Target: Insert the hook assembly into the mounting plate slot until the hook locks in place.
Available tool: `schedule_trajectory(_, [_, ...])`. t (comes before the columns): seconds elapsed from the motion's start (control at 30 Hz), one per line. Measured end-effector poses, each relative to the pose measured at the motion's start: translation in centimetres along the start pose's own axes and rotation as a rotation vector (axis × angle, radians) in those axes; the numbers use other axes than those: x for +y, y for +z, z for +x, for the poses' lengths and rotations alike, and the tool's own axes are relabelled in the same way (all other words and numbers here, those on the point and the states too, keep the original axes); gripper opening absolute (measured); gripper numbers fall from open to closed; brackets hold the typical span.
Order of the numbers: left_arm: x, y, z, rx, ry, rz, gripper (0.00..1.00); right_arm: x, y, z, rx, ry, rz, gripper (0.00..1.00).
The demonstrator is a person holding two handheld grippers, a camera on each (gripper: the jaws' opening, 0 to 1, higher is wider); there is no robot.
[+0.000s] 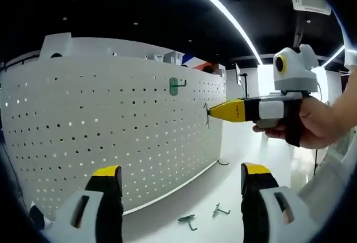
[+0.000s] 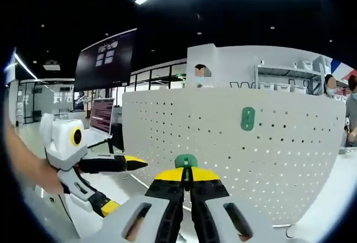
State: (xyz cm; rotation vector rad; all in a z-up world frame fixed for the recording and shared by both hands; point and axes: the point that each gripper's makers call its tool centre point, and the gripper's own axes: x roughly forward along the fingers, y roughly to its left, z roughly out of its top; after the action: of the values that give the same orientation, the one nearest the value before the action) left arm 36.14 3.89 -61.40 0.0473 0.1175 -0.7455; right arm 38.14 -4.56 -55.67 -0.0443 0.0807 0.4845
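Yellow-tipped right tongs point(image 2: 187, 177) are pinched closed on a green hook point(image 2: 186, 161), held near the white pegboard point(image 2: 279, 159) but apart from it. Left tongs point(image 1: 181, 179) stand wide apart, holding nothing. To do this well, I would line the hook's prongs squarely with a pair of holes, then press straight in — no twisting — until it seats. Left gripper view shows two spare hooks point(image 1: 187, 219) lying on the bench point(image 1: 223, 181). On the board hangs a mounted green hook point(image 1: 176, 85) — side-on in that view, face-on in the right gripper view.
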Motion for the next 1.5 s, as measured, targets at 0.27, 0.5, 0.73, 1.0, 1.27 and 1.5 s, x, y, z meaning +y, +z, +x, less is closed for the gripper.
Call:
schedule_trajectory(0.27, [1.2,-1.0,-1.9,0.008,0.051,0.0,0.9,-4.2,1.1,0.1,-0.016,-0.102,0.038,0.0])
schedule_trajectory(0.5, [1.9,-1.8,-3.3,0.015,0.082,-0.012,0.9,-7.2,2.6,0.6,-0.04,-0.163,0.046,0.0])
schedule_trajectory(0.73, [1.8,-3.2,-4.3,0.064,0.085,0.001,0.89,-8.9,3.7,1.0,-0.056,-0.193,0.049,0.0])
schedule_trajectory(1.0, [2.0,-5.2,-6.2,0.112,0.084,-0.03,0.87,-10.6,4.2,1.2,-0.065,-0.218,0.046,0.0])
schedule_trajectory(1.27, [1.8,-6.6,-7.7,0.141,0.089,-0.058,0.87,-11.6,4.6,1.4,-0.07,-0.233,0.036,0.01])
schedule_trajectory(1.5, [1.3,-7.3,-8.3,0.149,0.093,-0.067,0.86,-12.1,5.4,2.0,-0.08,-0.239,0.027,0.01])
